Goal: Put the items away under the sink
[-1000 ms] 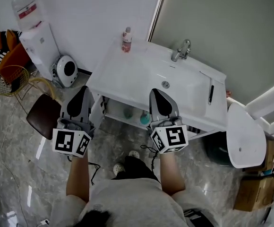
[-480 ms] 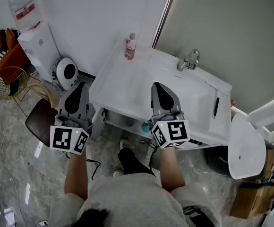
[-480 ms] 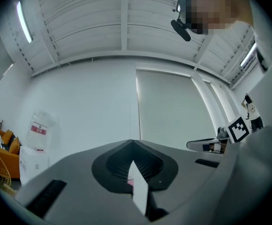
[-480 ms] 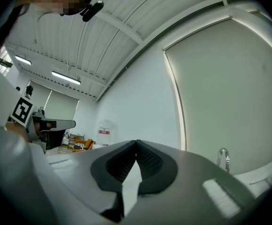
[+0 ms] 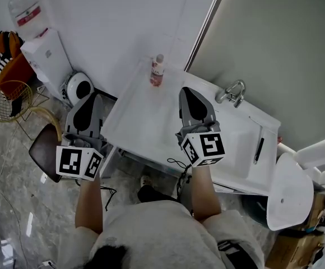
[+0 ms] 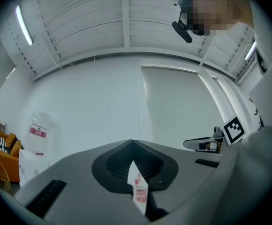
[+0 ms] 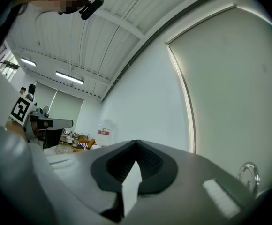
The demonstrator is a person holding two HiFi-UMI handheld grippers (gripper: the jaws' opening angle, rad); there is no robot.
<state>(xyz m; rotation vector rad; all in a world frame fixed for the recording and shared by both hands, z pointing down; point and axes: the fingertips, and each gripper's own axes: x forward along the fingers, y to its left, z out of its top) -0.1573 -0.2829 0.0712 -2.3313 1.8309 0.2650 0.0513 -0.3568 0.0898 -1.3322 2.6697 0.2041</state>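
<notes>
Both grippers empty. Left gripper (image 5: 89, 101): jaws pressed together. Right gripper (image 5: 187, 94): same, over counter (image 5: 143, 119). Bottle (image 5: 157, 72) upright at counter's far edge, eleven o'clock from right gripper, apart. Nothing picked yet; grab and under-sink stowing all remain.

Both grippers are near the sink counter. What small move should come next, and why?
Probably open the left gripper while aiming it at the pink-labelled bottle. Its jaws are together with nothing held. The bottle stands upright on the white counter, and in the left gripper view it lines up right behind the jaws.
</notes>
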